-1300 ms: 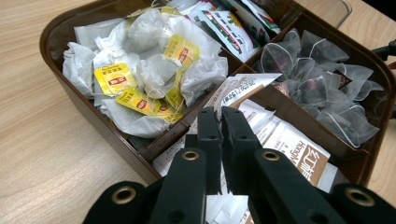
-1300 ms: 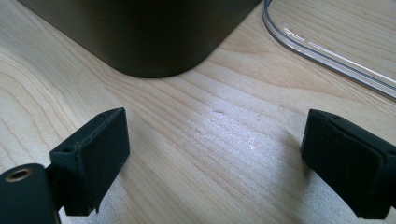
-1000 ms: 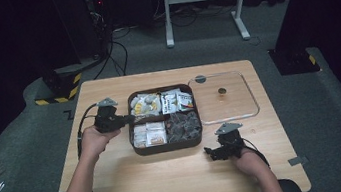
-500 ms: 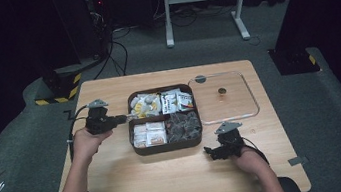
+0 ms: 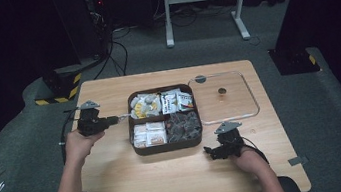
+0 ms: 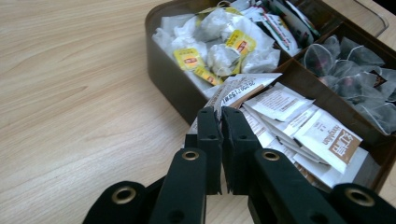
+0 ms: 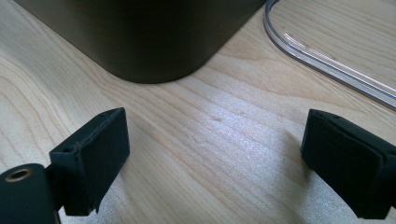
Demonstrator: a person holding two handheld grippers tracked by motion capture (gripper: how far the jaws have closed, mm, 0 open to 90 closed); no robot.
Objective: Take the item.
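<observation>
A dark brown four-part box (image 5: 168,147) of tea bags stands mid-table. My left gripper (image 5: 118,117) is at its left side, just off the rim, shut on a white printed sachet (image 6: 239,88) that sticks up from between the closed jaws (image 6: 219,116). Behind it lie yellow-tagged bags (image 6: 210,42), white-and-brown sachets (image 6: 303,130) and dark mesh bags (image 6: 355,74). My right gripper (image 5: 210,151) rests on the wood by the box's front right corner (image 7: 154,32). It is open with bare table between its pads (image 7: 215,158).
A clear lid (image 5: 232,102) with a small round knob lies flat to the right of the box; its edge (image 7: 327,60) curves past my right gripper. Bare wood stretches in front of the box and along the left side.
My left gripper has drawn back to the left, away from the box, with the sachet pinched in its jaws. The right gripper has stayed where it was.
</observation>
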